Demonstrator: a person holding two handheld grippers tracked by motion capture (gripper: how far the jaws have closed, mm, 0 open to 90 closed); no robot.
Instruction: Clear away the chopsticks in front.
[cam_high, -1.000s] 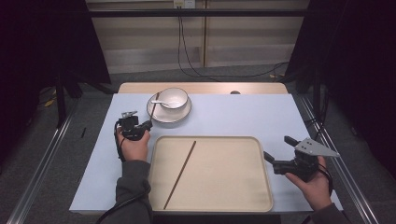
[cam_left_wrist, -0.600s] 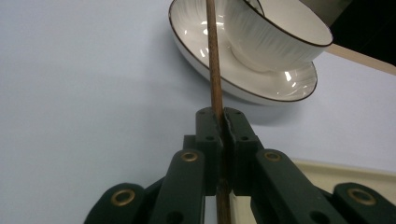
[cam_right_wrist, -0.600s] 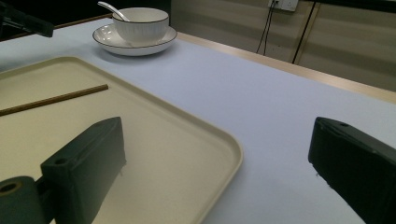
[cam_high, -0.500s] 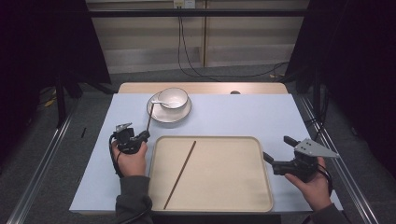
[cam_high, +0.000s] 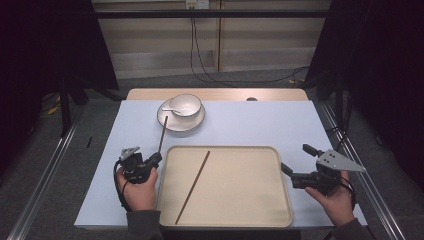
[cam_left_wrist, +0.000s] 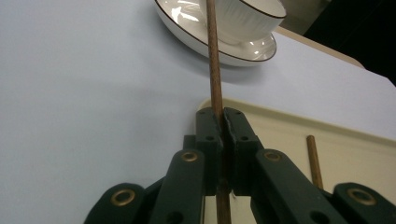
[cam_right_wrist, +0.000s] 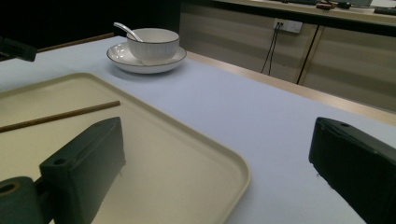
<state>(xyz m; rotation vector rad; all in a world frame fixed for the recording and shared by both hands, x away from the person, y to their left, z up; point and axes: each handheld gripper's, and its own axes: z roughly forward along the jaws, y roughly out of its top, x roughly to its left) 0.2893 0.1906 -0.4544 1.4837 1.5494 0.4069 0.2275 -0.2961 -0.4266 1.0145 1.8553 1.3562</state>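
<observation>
- High view: the left tool (cam_high: 156, 159) sits just off the tray's (cam_high: 280, 210) left edge, its jaws pinched on one chopstick (cam_high: 162, 134). That stick slopes up from the jaws toward the plate (cam_high: 175, 125), which carries a bowl (cam_high: 186, 105) with a spoon (cam_high: 171, 109) in it. A second chopstick (cam_high: 193, 187) lies slantwise inside the tray. The right tool (cam_high: 295, 162) is over the desk (cam_high: 260, 122) at the tray's right edge, jaws spread with nothing between them.
- Left gripper view: the jaws are pressed together on the held chopstick (cam_left_wrist: 215, 74), which runs up past the plate (cam_left_wrist: 224, 51) and bowl (cam_left_wrist: 243, 18). The second chopstick (cam_left_wrist: 315, 161) lies on the tray (cam_left_wrist: 355, 149) at right.
- Right gripper view: both jaws stand wide apart over the tray's (cam_right_wrist: 205, 158) corner. The tray chopstick (cam_right_wrist: 56, 116) lies at left; plate (cam_right_wrist: 144, 65), bowl (cam_right_wrist: 153, 44) and spoon (cam_right_wrist: 127, 31) stand farther off.
</observation>
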